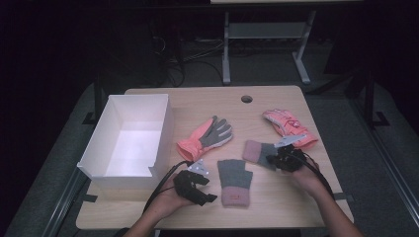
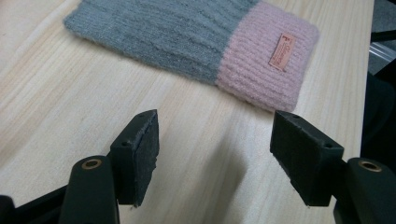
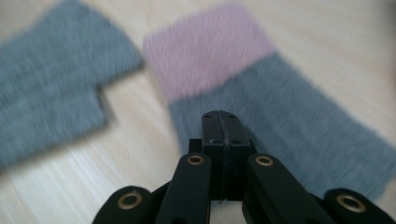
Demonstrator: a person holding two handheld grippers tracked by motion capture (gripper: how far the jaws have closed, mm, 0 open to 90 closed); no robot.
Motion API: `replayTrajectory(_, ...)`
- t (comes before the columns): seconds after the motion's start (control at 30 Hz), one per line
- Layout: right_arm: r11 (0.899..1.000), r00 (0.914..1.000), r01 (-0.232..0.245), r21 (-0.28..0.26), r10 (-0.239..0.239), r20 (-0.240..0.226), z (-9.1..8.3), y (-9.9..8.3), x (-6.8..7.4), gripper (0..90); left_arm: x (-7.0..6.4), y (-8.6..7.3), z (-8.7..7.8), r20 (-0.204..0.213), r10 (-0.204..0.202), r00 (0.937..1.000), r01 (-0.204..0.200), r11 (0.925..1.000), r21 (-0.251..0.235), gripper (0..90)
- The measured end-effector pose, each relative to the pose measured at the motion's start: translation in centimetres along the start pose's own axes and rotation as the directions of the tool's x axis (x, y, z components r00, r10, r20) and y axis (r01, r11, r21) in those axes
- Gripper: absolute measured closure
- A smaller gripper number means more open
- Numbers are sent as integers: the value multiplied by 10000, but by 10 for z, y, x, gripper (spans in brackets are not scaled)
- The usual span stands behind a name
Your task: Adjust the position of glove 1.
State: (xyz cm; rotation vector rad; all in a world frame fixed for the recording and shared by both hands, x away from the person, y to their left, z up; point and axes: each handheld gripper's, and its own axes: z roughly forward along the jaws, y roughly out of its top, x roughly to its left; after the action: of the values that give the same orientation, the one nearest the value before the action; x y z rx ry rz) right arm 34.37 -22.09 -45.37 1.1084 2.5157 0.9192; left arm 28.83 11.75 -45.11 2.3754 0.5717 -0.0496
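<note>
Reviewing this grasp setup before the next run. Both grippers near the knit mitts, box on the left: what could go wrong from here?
1. The right gripper is shut over the right mitt with no fabric between its jaws; lifting now would likely leave the mitt behind.
2. The left gripper is open short of the near mitt; closing there would pinch the bare table.
3. The near mitt lies close to the table's front edge; a push could slide it off.

High view looks down from the near side; both gripper views sit close — sharing the nearer knit mitten (image 1: 235, 181) (image 2: 196, 46) (image 3: 46, 88).
</note>
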Motion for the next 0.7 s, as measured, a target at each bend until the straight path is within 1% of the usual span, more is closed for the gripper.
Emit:
replayTrajectory(0.03, 9999, 10000, -12, 140, 12, -6, 3, -5, 1, 900, 0, 0, 0, 13, -22, 10000, 22, 10000, -9, 318)
replayTrajectory(0.07, 9999, 10000, -12, 140, 12, -6, 3, -5, 1, 900, 1, 0, 0, 12, 1, 10000, -1, 10000, 22, 318)
replayTrajectory(0.1, 9998, 10000, 32, 182, -33, 56, 2, -5, 1, 900, 1, -1, 0, -44, -66, 10000, 66, 10000, -24, 314)
replayTrajectory(0.17, 9997, 9999, 85, 209, -88, 116, -1, -8, 1, 900, 1, -1, 0, -92, -54, 9999, 54, 10000, 26, 314)
replayTrajectory(0.2, 9997, 9999, 85, 209, -88, 116, -1, -8, 1, 900, 2, -1, 0, -108, -37, 9999, 38, 10000, 39, 314)
replayTrajectory(0.23, 9998, 9998, 57, 198, -60, 198, -4, -13, 0, 900, 4, -1, -1, -79, 90, 9999, -89, 9999, 121, 313)
replayTrajectory(0.27, 9998, 9998, 57, 198, -60, 198, -4, -13, 0, 900, 4, -1, -1, -79, 90, 9999, -89, 9999, 121, 313)
replayTrajectory(0.33, 9996, 9995, -187, 205, 182, 269, -13, -23, -4, 900, 4, 0, 0, -84, 123, 9999, -122, 9998, 155, 313)
replayTrajectory(0.37, 9996, 9993, -216, 200, 210, 309, -16, -26, -5, 900, 2, 0, 0, -101, -46, 9999, 46, 10000, 10, 313)
replayTrajectory(0.4, 9996, 9993, -216, 200, 210, 309, -16, -26, -5, 900, 2, 0, 0, -101, -46, 9999, 46, 10000, 10, 312)
replayTrajectory(0.43, 9987, 9983, -460, 229, 451, 374, -22, -34, -7, 900, 2, 1, 0, -83, -115, 9999, 115, 9999, -7, 310)
replayTrajectory(0.5, 9978, 9971, -613, 236, 602, 462, -29, -41, -8, 900, 2, 1, 0, -89, -100, 9999, 100, 9999, -21, 306)
replayTrajectory(0.53, 9965, 9959, -759, 352, 740, 526, -33, -44, -9, 900, 2, 0, 0, -115, -81, 9999, 81, 10000, -8, 305)
replayTrajectory(0.6, 9962, 9942, -818, 305, 794, 726, -38, -51, -10, 900, 3, 0, -1, -129, -2, 9999, 3, 10000, 34, 304)
replayTrajectory(0.63, 9957, 9931, -882, 299, 856, 808, -41, -54, -12, 900, 3, 0, -1, -129, -127, 9998, 126, 9999, -69, 303)
replayTrajectory(0.67, 9944, 9913, -1011, 293, 982, 879, -44, -58, -13, 900, 3, 0, -1, -145, -126, 9998, 125, 9999, -84, 303)
replayTrajectory(0.7, 9942, 9901, -1036, 291, 1003, 986, -47, -61, -15, 900, 5, 0, -3, -182, 39, 9998, -39, 10000, 32, 303)
